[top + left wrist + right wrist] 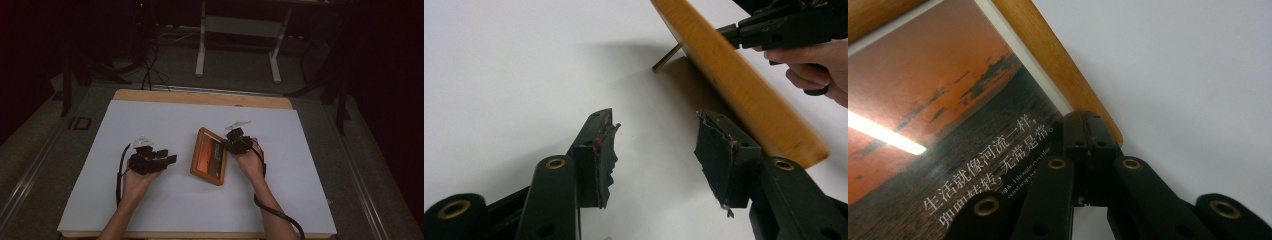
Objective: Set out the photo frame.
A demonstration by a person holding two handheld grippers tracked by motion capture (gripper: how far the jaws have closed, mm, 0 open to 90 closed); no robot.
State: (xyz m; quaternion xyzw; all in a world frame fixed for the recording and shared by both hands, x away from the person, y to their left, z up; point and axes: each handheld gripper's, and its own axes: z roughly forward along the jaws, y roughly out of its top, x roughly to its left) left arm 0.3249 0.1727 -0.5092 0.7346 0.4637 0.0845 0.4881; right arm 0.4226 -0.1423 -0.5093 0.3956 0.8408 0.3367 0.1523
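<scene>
Right gripper view shows the right gripper (1088,145) clenched on the lower corner of the wooden picture frame (1058,65), its sunset print just to that gripper's left. Left gripper (656,155) hangs released, jaws apart over the white counter (514,75), the tilted frame just ahead to its right, propped on a small back leg (667,57).

Black grippers (150,161) – brass-ringed screws, torn jaw pads (605,160), trailing black cables
</scene>
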